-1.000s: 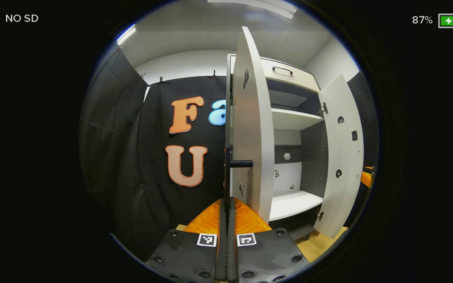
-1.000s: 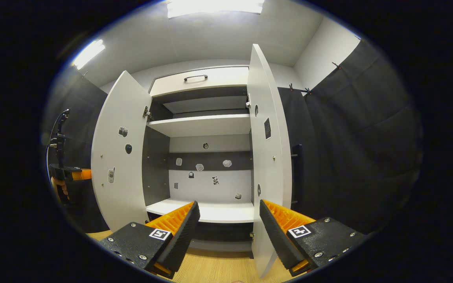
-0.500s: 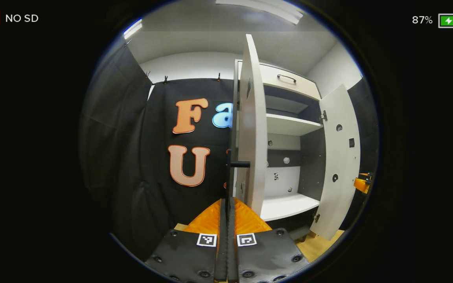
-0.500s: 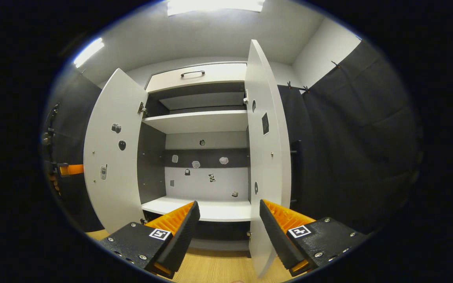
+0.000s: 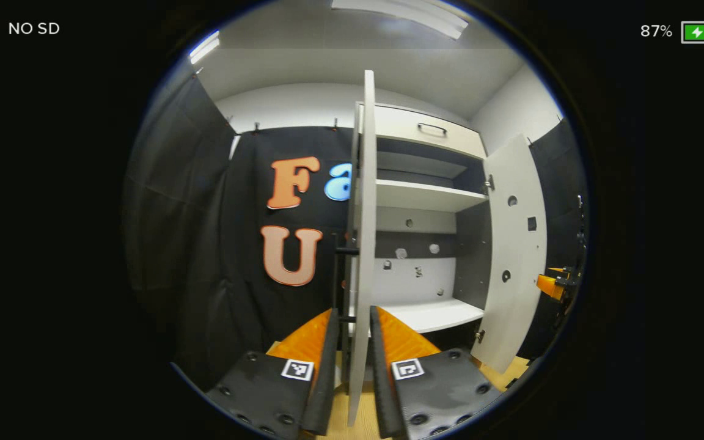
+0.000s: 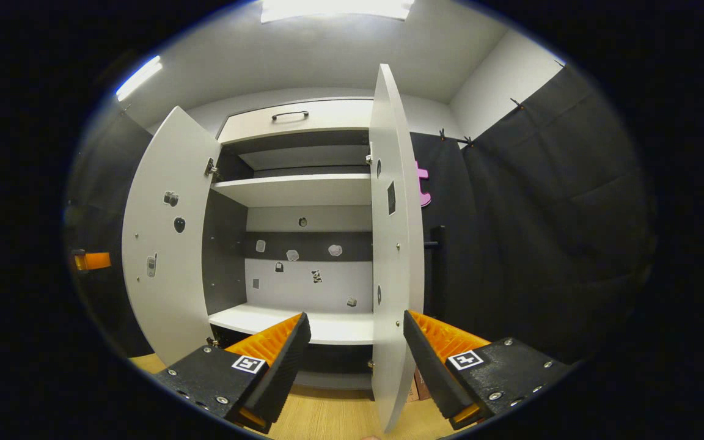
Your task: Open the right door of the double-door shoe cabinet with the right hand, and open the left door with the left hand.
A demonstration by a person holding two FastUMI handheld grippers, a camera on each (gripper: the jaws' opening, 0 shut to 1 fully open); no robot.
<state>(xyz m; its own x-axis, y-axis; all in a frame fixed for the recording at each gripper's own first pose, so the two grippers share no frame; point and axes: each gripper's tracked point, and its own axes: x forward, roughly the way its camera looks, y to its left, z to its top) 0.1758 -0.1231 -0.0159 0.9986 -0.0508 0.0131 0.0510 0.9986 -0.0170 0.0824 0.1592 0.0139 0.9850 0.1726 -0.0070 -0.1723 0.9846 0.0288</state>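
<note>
Left gripper view: the left hand-held gripper (image 5: 351, 366), clenched on the handle (image 5: 347, 251) half a second ago, is now being seen released around the left door (image 5: 361, 244) edge, and with the right hand-held gripper (image 6: 352, 360) also unclenched, the task is being judged finished.

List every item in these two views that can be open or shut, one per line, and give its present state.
Left door: swung open, its edge between the left gripper's fingers.
Right door: swung open.
Top drawer: shut.
Left gripper: open, fingers either side of the door edge; contact cannot be told.
Right gripper: open, holding nothing.
</note>
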